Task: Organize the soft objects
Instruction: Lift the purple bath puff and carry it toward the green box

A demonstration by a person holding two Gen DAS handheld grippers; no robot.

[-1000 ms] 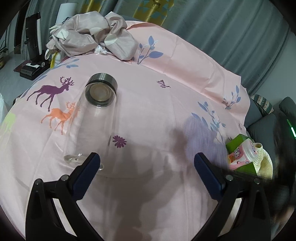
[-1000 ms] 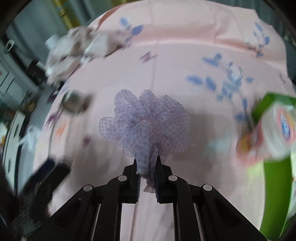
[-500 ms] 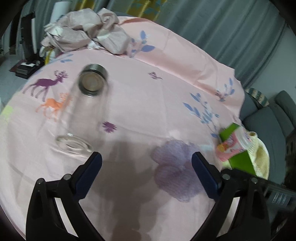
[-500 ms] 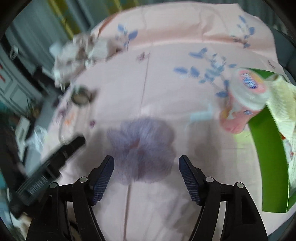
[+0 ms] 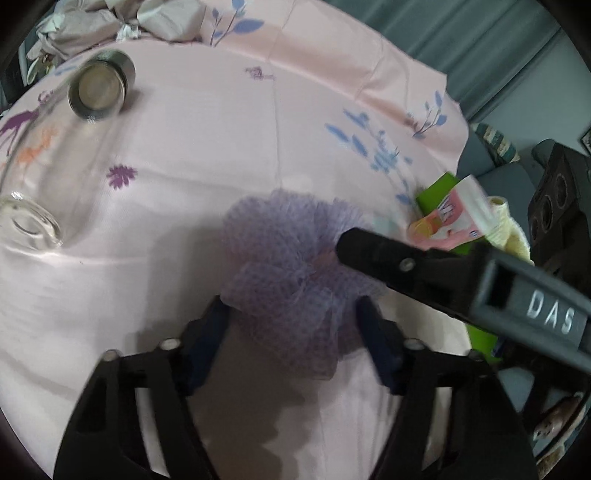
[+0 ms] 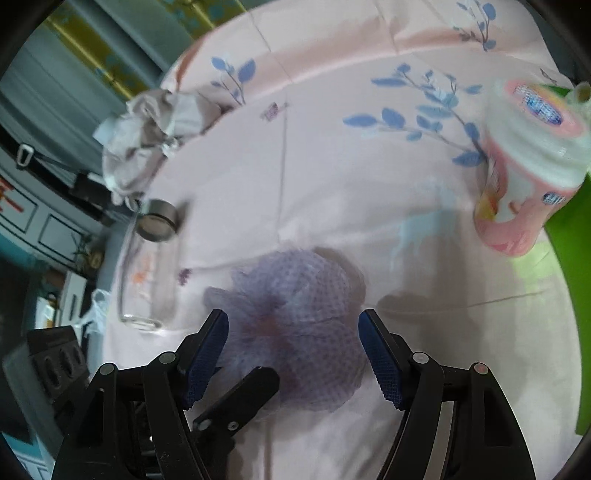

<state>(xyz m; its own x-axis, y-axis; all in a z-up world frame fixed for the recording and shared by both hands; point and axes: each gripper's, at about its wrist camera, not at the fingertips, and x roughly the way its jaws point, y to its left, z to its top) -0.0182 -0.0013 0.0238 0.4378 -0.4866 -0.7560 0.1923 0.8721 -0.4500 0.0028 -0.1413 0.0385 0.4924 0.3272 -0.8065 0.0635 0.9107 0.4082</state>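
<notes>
A purple mesh bath puff (image 5: 291,266) lies on the pink tablecloth (image 5: 207,122); it also shows in the right wrist view (image 6: 295,317). My left gripper (image 5: 295,332) is open with its jaws on either side of the puff's near edge. My right gripper (image 6: 293,350) is open, also straddling the puff from the other side. A finger of the right gripper (image 5: 406,262) reaches over the puff in the left wrist view, and a left finger (image 6: 240,398) shows in the right wrist view.
A clear glass jar with a metal lid (image 5: 99,86) lies on its side at the left. A crumpled beige cloth (image 5: 122,18) sits at the far edge. A green bin (image 6: 569,266) with a pink wipes pack (image 6: 524,147) and cream cloth (image 5: 506,225) stands at the right.
The right gripper let go of the puff and opened; the puff now lies on the cloth. The left gripper moved right and forward until its jaws straddle the puff.
</notes>
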